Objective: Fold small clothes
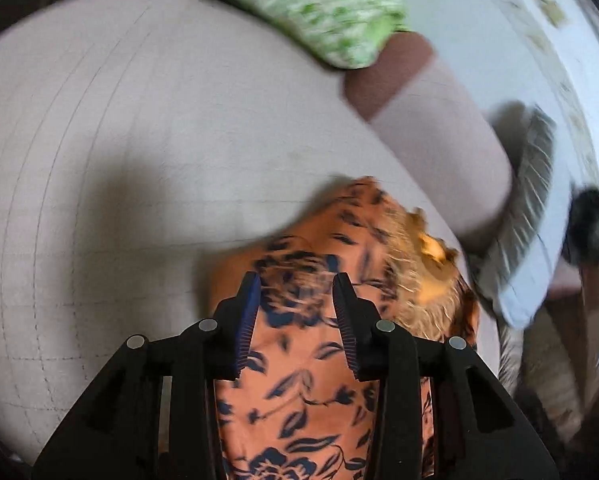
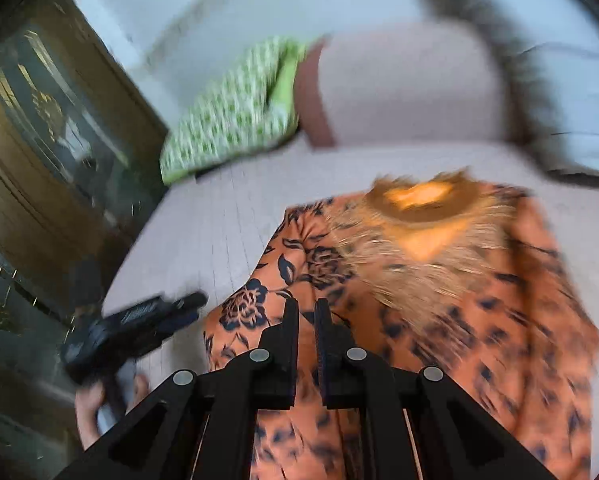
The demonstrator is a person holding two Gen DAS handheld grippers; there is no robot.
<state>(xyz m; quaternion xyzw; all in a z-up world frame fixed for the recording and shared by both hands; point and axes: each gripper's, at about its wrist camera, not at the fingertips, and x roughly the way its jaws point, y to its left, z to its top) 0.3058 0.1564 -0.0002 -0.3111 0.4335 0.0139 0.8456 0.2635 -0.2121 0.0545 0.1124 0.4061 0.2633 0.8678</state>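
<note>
**Orange garment dead ahead, under both tongs**

My left gripper (image 1: pixel 295 284) stands wide open over the orange floral garment (image 1: pixel 323 380). My right gripper (image 2: pixel 306 308) is narrowed to a slit; I cannot tell if it pinches cloth. The garment runs lengthwise away from me on the grey sofa seat (image 1: pixel 119 140), its neckline (image 2: pixel 417 196) at the far end, rumpled and unfolded.

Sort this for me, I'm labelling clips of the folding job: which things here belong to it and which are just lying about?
In the job:
- orange floral garment
- left gripper, open over it
- right gripper, nearly shut

Lying about:
- green patterned cloth
- pale mattress
- wooden cabinet
</note>
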